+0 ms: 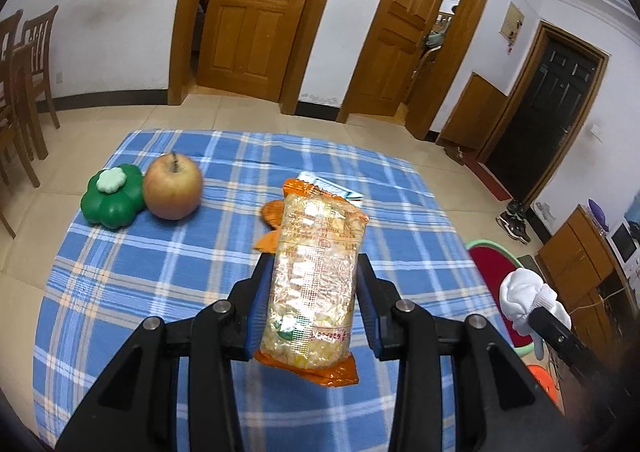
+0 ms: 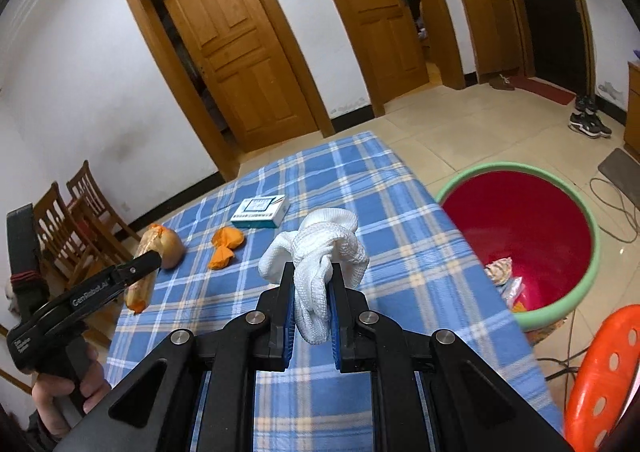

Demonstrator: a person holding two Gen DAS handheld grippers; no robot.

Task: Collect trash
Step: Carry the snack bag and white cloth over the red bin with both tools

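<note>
In the left wrist view my left gripper is shut on a clear snack packet with orange ends, held above the blue checked tablecloth. My right gripper is shut on a crumpled white cloth, also lifted over the table. Two orange wrappers and a small blue-and-white box lie on the cloth. A red basin with a green rim stands on the floor right of the table, with some wrappers inside. The right wrist view shows the left gripper and its packet at left.
An apple and a green pepper-shaped toy sit at the table's far left. An orange plastic stool stands near the basin. Wooden chairs stand by the left wall. Shoes and a cable lie on the tiled floor.
</note>
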